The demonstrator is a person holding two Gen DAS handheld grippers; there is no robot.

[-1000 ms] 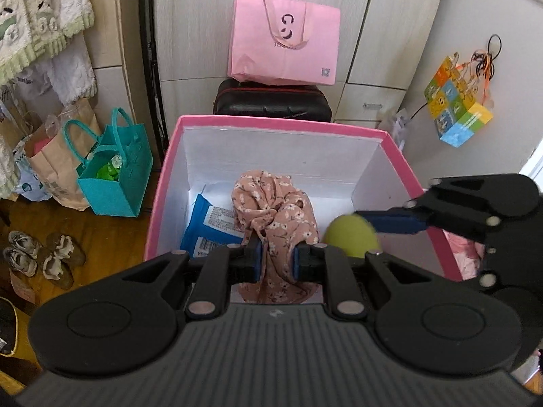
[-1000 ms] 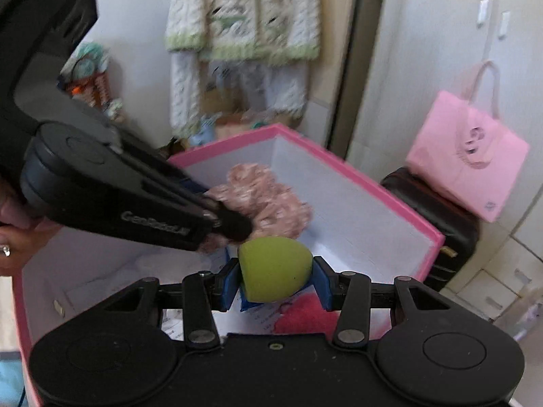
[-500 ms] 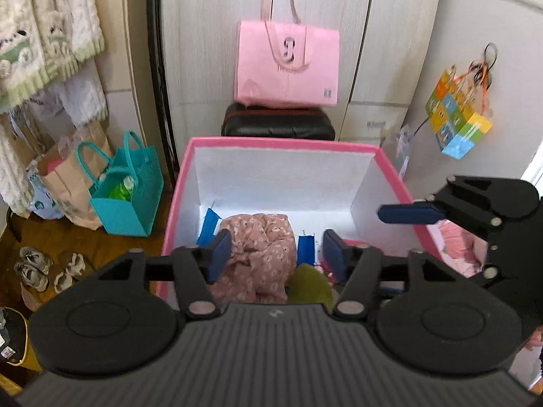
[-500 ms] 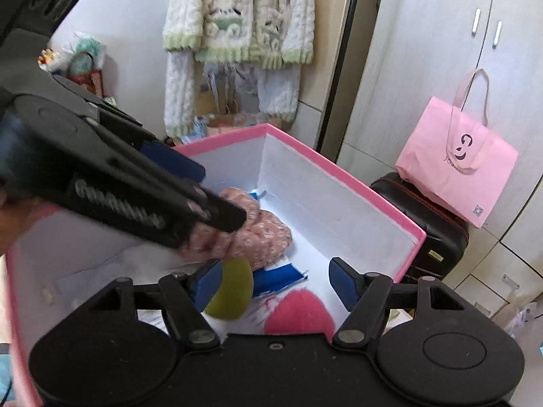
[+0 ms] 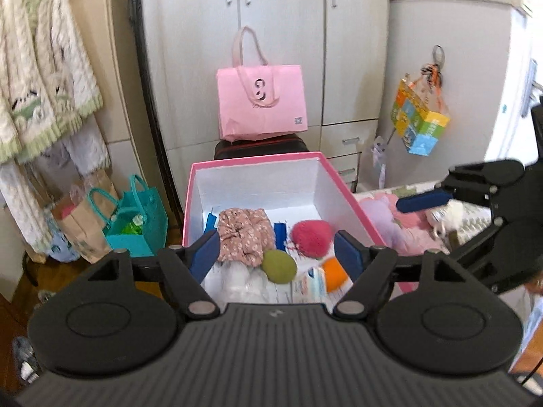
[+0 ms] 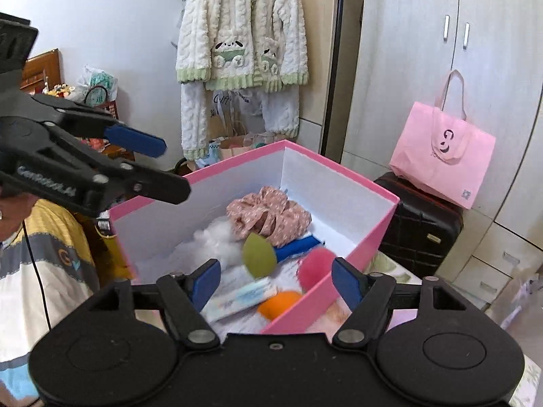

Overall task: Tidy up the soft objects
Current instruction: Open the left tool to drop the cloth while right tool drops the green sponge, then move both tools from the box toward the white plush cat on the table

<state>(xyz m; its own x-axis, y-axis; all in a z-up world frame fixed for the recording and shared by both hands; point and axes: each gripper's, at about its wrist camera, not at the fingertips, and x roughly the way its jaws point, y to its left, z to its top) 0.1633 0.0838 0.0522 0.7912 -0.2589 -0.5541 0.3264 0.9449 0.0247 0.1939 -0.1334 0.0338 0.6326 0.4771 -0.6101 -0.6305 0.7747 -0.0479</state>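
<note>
both the left gripper [image 5: 275, 249] and right gripper [image 6: 275, 279] have just opened their jaws wide and hold nothing. the green sponge [image 5: 279, 266] and flowery scrunchie [image 5: 245, 235] lie in the pink box [image 5: 258, 163].

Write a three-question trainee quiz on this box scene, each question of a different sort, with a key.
1. True or false: the left tongs grip the floral cloth.
2. Where does the green sponge lie?
A. in the pink box
B. in the teal bag
C. between the right tongs' pads
3. Fill in: the pink tote stands on a black ____.

Key
1. False. Both tongs have just been opening; the left stands open above the box with nothing between its pads.
2. A. It lies loose among the box's contents, and the right tongs are open and empty.
3. Suitcase.
</note>
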